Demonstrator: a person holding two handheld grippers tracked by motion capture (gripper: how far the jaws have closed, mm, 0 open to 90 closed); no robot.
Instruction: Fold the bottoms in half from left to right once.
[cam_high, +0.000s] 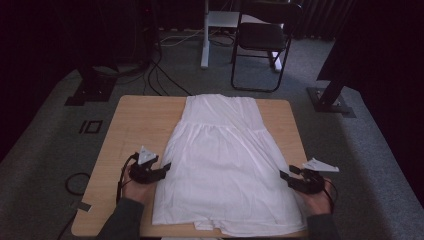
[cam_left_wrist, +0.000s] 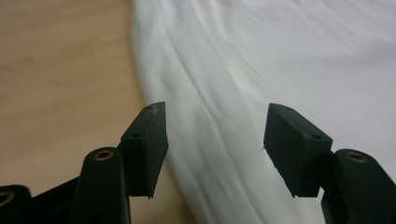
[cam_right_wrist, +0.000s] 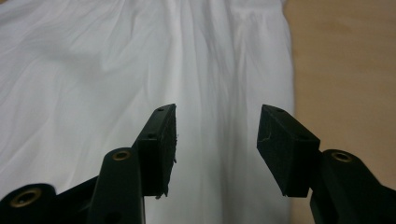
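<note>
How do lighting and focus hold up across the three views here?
High view: dim, room edges fall to black, the white dress is brightest but keeps its folds. Left gripper view: left tool sharp, cloth beyond softly blurred. Right gripper view: right tool crisp, wooden table soft, no glare.

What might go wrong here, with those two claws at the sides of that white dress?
The white dress is thin and lies flat, so the open left gripper or right gripper might catch only one layer, or slip off. Its bottom hem already reaches the table edge, so an uneven pull could drag it off or crease it.
</note>
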